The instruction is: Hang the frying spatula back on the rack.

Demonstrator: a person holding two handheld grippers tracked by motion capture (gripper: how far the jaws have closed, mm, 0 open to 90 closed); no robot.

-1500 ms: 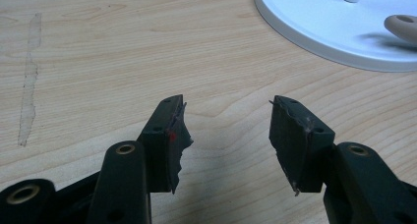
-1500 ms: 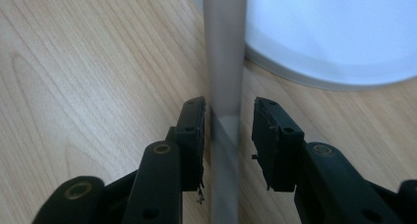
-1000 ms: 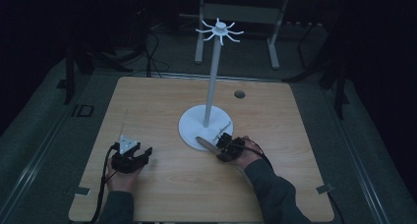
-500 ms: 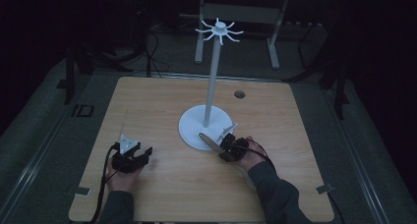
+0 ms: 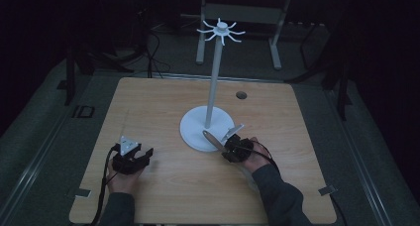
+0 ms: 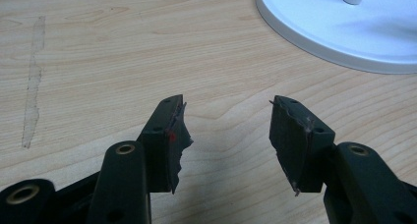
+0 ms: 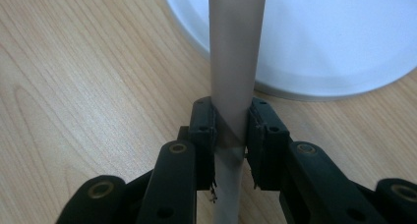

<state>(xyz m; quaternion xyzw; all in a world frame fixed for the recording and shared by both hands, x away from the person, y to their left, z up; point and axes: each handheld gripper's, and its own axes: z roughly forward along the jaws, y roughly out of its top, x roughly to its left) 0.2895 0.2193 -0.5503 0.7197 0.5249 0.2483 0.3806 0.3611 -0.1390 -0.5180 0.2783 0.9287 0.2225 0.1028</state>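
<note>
A white stand (image 5: 207, 128) with a round base, a tall pole and a ring of hooks (image 5: 221, 30) at the top stands mid-table. My right gripper (image 5: 225, 145) lies at the base's near right edge. It is shut on a long grey-beige utensil handle (image 7: 232, 67), which runs out over the base rim (image 7: 295, 86). In the high view the utensil (image 5: 211, 138) points up and left across the base. My left gripper (image 5: 143, 154) rests on the table at the near left, with its jaws open and nothing between them (image 6: 228, 130).
The wooden table (image 5: 148, 107) has a small dark hole (image 5: 241, 94) at the far right. A pale streak (image 6: 32, 86) marks the wood left of the left gripper. The white base edge (image 6: 314, 37) lies ahead and to its right. Dark floor and cables surround the table.
The right hand has edged very slightly to the right and nearer with the utensil held. The left hand has not moved.
</note>
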